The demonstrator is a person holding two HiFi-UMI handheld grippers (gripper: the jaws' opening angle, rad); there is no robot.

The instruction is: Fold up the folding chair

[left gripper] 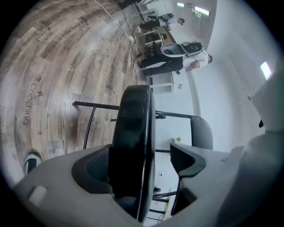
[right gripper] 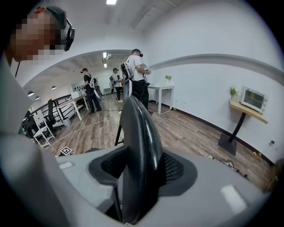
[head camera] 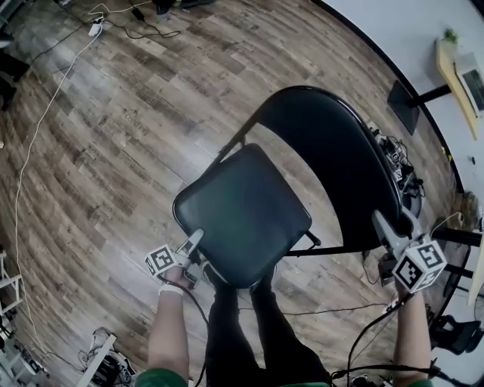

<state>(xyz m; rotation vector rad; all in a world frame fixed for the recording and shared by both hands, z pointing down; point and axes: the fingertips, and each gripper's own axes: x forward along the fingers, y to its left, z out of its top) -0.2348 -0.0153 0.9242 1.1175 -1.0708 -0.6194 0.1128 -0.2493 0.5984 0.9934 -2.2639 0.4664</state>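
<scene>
Glossy padded square seat (head camera: 242,215), rounded backrest (head camera: 333,151), woodgrain floor (head camera: 113,113).

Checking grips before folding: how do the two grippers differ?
Left gripper straddles the seat edge with a gap on one side; right gripper is shut on the backrest. Left sits on the seat's near edge; right at the backrest's rim. Both bracket black padded parts.

- This is looking like a shared lab or recording room: several people (right gripper: 135,75) are standing about wearing headsets and backpacks.
- Loose cables (head camera: 94,29) are trailing across the wood-look floor (head camera: 113,166).
- White desks (right gripper: 162,91) and ceiling light panels (right gripper: 111,2) are furnishing the white-walled space.
</scene>
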